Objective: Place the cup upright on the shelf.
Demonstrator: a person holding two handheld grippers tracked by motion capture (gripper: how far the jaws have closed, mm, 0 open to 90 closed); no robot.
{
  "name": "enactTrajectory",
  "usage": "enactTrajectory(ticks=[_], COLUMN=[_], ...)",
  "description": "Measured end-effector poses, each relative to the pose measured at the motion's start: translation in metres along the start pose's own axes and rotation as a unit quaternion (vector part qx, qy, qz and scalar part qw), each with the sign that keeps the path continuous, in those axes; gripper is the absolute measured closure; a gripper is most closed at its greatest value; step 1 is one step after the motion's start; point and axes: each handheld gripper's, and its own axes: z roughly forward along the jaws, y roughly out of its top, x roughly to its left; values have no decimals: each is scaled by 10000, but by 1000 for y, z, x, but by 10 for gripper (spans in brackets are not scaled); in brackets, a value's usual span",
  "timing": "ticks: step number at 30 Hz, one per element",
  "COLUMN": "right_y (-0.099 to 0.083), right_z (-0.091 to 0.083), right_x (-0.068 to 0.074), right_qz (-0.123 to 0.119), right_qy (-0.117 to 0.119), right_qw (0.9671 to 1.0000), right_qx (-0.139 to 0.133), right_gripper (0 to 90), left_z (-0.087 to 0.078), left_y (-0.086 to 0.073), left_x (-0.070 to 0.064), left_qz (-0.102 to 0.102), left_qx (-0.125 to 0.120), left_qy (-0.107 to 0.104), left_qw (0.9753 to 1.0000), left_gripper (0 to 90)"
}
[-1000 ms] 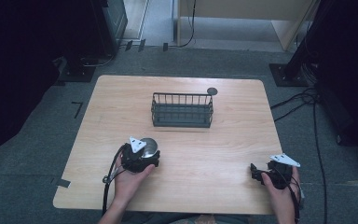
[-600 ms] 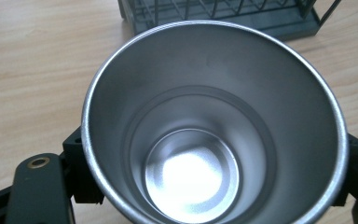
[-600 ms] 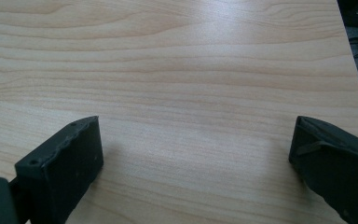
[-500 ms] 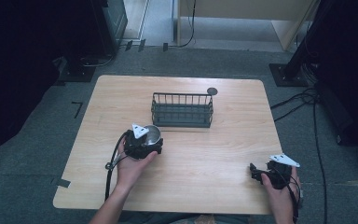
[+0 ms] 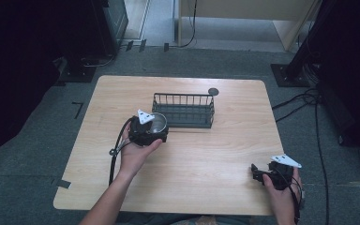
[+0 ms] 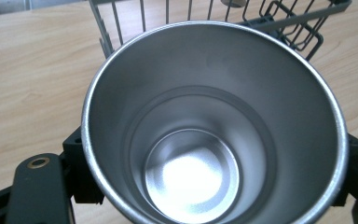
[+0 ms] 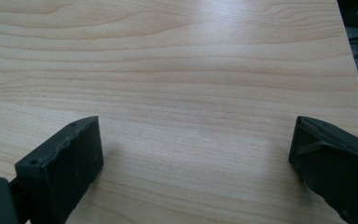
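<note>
The wooden table (image 5: 215, 164) carries a wire basket (image 5: 183, 110) toward its far side, its long axis running left to right. The left gripper (image 5: 151, 130) grips a steel cup (image 6: 212, 126) upright, mouth open to its camera, just beside the basket's near left corner; the basket lies just ahead and to the right. The right gripper (image 5: 262, 176) rests well apart near the front right corner, jaws spread wide and empty.
</note>
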Motion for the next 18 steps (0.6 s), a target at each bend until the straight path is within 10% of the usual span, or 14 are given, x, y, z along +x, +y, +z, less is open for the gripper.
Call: enactTrajectory(ticks=[18], right_y=[0], right_z=[0], right_x=[0], right_qz=[-1], right_qy=[-2], right_qw=[10000], right_qx=[1], right_gripper=[22], left_z=[10], left_y=[48], left_x=[6], left_qz=[131], left_qx=[-118], left_qy=[-22], left_qw=[9998], left_gripper=[188])
